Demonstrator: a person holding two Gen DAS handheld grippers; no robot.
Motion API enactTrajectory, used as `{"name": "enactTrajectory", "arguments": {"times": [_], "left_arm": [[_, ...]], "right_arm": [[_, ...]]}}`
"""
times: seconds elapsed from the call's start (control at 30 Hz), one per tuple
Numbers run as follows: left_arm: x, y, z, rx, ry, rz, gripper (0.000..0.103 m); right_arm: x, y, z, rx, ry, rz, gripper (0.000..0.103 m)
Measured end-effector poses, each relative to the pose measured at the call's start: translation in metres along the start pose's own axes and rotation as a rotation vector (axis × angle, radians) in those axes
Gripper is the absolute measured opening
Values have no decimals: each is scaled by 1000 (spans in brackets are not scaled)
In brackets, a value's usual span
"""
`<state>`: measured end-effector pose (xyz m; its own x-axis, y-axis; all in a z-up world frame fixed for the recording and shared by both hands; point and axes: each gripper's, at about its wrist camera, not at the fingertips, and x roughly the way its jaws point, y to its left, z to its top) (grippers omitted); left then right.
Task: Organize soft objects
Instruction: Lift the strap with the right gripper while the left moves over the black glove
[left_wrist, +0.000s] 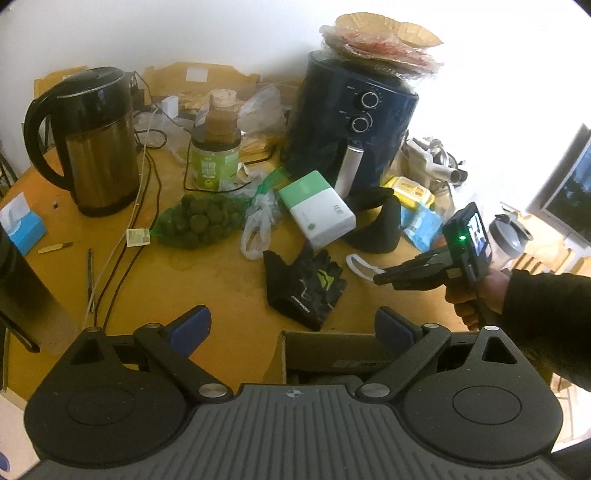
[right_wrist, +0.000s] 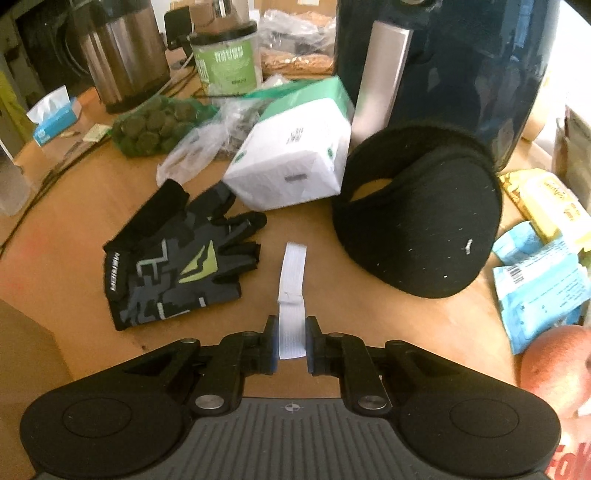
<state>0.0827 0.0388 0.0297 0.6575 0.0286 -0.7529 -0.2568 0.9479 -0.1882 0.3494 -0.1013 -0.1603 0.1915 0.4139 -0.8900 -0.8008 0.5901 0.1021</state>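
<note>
A white elastic band lies lengthwise on the wooden table, and my right gripper is shut on its near end. The same band shows as a white loop at the tips of the right gripper in the left wrist view. A black fingerless glove with grey and green print lies left of the band; the glove sits just beyond my left gripper. Black ear muffs rest to the right, against the air fryer. My left gripper stands open above a cardboard box, holding nothing.
A dark air fryer, a white and green box, a bag of green balls, a jar, a kettle and loose cables crowd the table's back. A tissue box sits far left. Blue packets lie right.
</note>
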Motion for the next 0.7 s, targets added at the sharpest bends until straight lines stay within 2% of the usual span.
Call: {"name": "enactTrajectory", "arguments": {"times": [0.47, 0.7], "left_arm": [[9, 8, 23, 31, -7, -16, 97], [20, 10, 38, 88, 1, -38, 97]], "right_arm": [[-73, -5, -6, 49, -123, 5, 16], [-103, -4, -17, 96, -172, -16, 16]]}}
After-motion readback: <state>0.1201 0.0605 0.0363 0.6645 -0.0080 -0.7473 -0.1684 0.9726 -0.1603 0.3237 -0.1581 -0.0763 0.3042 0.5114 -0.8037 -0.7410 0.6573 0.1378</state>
